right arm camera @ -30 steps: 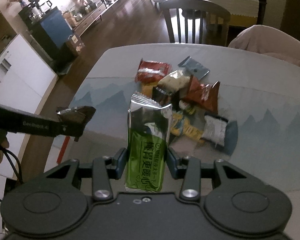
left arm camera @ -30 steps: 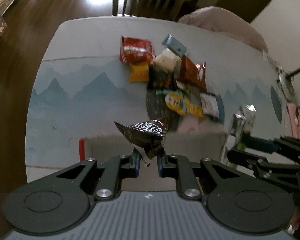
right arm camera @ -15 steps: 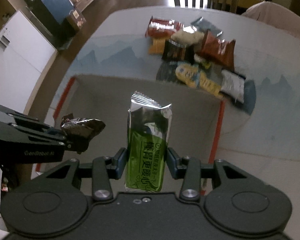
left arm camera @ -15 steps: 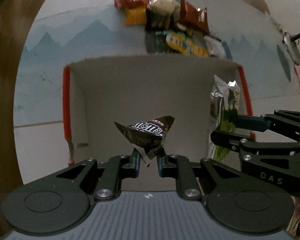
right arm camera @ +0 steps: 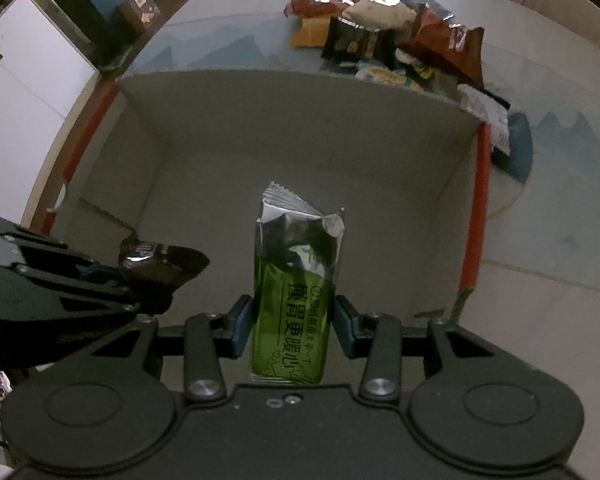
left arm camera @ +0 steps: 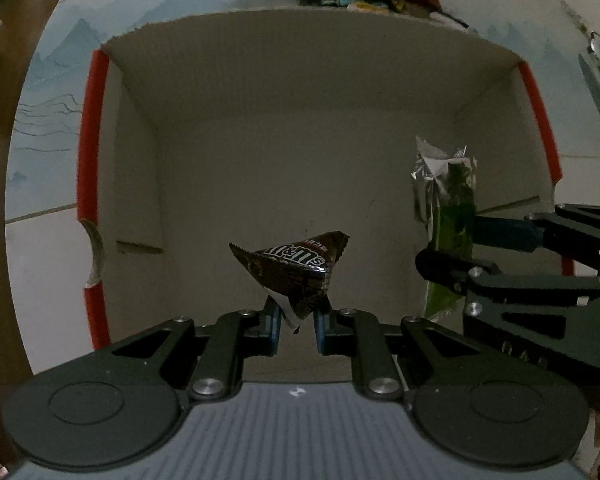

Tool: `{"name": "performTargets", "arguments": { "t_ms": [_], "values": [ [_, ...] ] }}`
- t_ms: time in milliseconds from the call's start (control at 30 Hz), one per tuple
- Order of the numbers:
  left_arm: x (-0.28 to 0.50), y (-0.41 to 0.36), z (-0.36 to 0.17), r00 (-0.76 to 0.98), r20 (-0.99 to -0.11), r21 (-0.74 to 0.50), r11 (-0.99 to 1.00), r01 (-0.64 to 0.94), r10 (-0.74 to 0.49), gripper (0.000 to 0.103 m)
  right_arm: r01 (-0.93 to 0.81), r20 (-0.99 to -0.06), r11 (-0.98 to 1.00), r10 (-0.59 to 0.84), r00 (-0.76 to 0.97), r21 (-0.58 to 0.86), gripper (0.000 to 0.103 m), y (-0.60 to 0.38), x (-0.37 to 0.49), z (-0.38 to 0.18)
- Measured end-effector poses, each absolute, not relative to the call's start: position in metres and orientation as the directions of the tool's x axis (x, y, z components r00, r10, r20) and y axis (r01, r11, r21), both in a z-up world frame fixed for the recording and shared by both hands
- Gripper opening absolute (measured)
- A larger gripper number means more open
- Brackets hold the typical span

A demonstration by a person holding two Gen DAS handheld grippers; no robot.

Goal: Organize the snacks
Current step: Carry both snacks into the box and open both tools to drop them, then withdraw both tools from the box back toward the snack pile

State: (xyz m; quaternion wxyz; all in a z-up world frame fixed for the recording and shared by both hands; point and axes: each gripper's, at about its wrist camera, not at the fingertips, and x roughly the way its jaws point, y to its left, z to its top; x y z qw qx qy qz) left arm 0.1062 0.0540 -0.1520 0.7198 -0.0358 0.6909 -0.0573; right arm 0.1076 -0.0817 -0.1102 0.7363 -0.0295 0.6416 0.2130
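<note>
Left gripper (left arm camera: pixel 296 322) is clamped on a brown M&M's pouch (left arm camera: pixel 290 270), held above the floor of the cardboard box (left arm camera: pixel 284 92). Right gripper (right arm camera: pixel 294 326) is closed around a green foil snack pack (right arm camera: pixel 296 292), held upright over the box's right half. Box is seen open-topped, red tape (left arm camera: pixel 90 132) along its side rims, set at the table's near edge. Remaining snack pile (right arm camera: pixel 384 44) is seen beyond the box's far wall on the mountain-print tablecloth (right arm camera: pixel 228 46). Dark wood floor (left arm camera: pixel 4 12) and a white cabinet (right arm camera: pixel 24 80) are seen beyond the table's left edge.
</note>
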Motion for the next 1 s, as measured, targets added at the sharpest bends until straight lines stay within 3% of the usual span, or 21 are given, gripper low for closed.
{"name": "performTargets", "arguments": {
  "t_ms": [567,1000],
  "values": [
    [0.099,0.047,-0.173,0.032,-0.996,-0.082,0.996,0.029,-0.083,0.017,-0.366,-0.962,0.903,0.266,0.068,0.224,0.044,-0.077,0.09,-0.123],
    [0.086,0.044,-0.141,0.135,-0.988,-0.074,0.995,0.062,-0.082,0.025,-0.356,-0.943,0.9,0.31,0.123,0.249,0.055,-0.088,0.084,-0.101]
  ]
}}
